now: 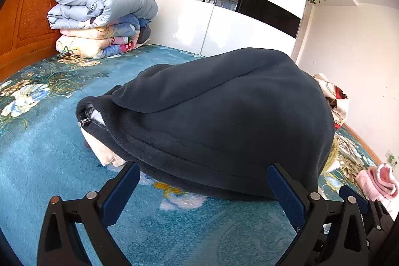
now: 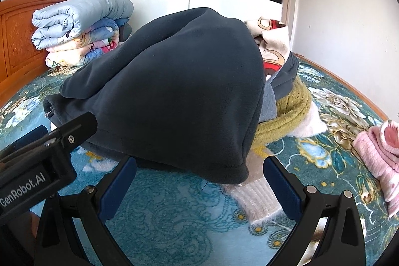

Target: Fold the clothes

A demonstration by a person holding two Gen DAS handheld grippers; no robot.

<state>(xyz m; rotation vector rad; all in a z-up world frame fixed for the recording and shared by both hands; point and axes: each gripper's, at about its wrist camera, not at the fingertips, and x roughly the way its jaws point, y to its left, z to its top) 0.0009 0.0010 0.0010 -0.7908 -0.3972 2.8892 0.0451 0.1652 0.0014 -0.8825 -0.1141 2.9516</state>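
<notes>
Both of my grippers hang just short of the dark navy fleece jacket [image 1: 224, 111], jaws spread wide and holding nothing. Between the blue pads of my left gripper [image 1: 203, 178] lies the jacket's near hem; my right gripper [image 2: 199, 171] frames the hem's corner where a white ribbed knit cuff [image 2: 254, 198] pokes out from under it. The jacket sits heaped on the teal floral bed cover [image 1: 49, 153], draped over a pile of other clothes: beside the jacket on its right I see a mustard-yellow knitted garment [image 2: 286, 114] and a cream cartoon-print fleece [image 2: 271, 41]. Its zipper pull [image 1: 86, 120] shows at the jacket's left end.

To do this well, I judge I should pinch only the jacket's hem, one gripper toward each end, keeping the pads above the white cuff so I don't drag the clothes beneath along. Fleece is thick and springy, so a deep bite should hold better than a fingertip nip. Then lift clear of the pile and spread it flat on open bed cover before folding.
</notes>
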